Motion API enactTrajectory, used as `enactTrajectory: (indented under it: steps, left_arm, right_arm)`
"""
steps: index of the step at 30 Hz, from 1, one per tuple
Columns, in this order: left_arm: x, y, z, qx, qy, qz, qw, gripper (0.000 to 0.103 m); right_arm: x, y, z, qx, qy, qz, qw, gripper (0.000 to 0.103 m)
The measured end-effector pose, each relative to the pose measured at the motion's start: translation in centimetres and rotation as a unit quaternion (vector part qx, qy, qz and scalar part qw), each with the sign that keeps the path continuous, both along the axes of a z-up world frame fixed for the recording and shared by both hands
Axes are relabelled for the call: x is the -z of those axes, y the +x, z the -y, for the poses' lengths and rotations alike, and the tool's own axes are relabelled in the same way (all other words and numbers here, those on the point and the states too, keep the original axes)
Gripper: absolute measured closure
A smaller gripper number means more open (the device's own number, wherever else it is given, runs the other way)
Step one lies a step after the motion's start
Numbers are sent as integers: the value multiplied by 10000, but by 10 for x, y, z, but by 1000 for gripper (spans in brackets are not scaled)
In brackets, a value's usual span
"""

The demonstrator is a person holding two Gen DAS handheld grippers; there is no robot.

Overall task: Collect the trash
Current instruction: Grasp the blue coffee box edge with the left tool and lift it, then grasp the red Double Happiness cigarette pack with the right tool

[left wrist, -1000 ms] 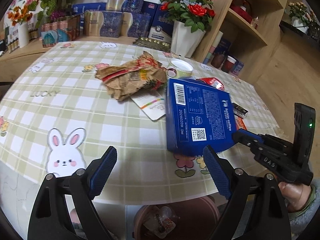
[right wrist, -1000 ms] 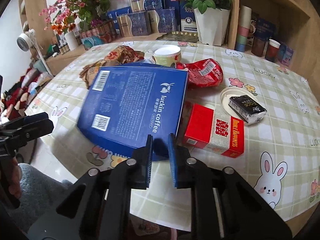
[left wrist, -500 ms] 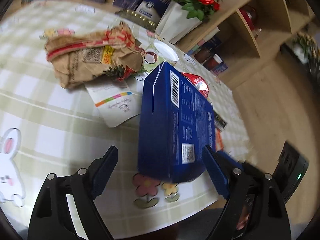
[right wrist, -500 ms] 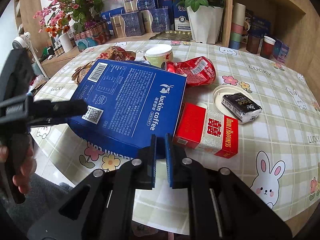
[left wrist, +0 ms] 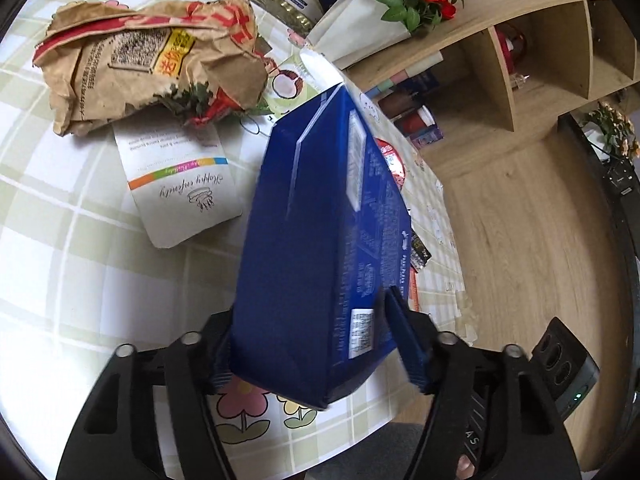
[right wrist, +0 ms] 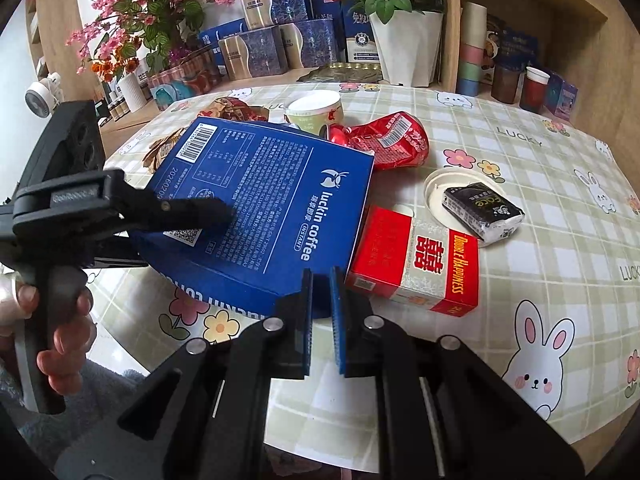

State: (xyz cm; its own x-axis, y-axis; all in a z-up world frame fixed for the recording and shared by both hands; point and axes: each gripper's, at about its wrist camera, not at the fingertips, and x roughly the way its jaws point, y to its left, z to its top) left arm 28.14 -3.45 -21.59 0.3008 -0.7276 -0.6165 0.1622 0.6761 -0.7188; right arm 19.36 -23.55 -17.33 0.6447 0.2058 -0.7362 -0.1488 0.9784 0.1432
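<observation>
Progress: early. Blue luckin coffee box (right wrist: 264, 204), at the table's (right wrist: 560, 216) near edge, pinched by both left gripper (left wrist: 316, 350) and right gripper (right wrist: 320, 312). Uncollected: red carton (right wrist: 416, 260), crushed can (right wrist: 384, 144), paper bag (left wrist: 148, 56), cup (right wrist: 314, 114).

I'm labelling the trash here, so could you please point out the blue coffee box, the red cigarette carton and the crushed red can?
blue coffee box (right wrist: 276, 196): right wrist view, printed top face.
red cigarette carton (right wrist: 416, 260): right wrist view, top face.
crushed red can (right wrist: 388, 140): right wrist view, dented side.
</observation>
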Motion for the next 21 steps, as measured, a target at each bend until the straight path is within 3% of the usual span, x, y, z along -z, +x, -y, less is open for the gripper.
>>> enactTrajectory:
  steps: [2, 6, 15, 17, 21]
  left_arm:
    - [-6, -1, 1, -1, 35, -7, 10000, 47]
    - [-38, -16, 2, 54, 50, 426, 9991, 63]
    - [-108, -39, 3, 197, 367, 1512, 9876, 67]
    - [-116, -43, 2, 176, 545, 1708, 9836, 67]
    - [-114, -41, -4, 20, 751, 1644, 9835, 67]
  right_arm:
    - [-2, 2, 3, 75, 111, -107, 9999, 91]
    - [-8, -2, 8, 112, 278, -104, 9995, 91]
    - [-19, -12, 23, 310, 164, 52, 9994, 90]
    - [-16, -12, 28, 389, 175, 11, 9991, 81]
    - [-13, -15, 33, 459, 179, -28, 9988, 81]
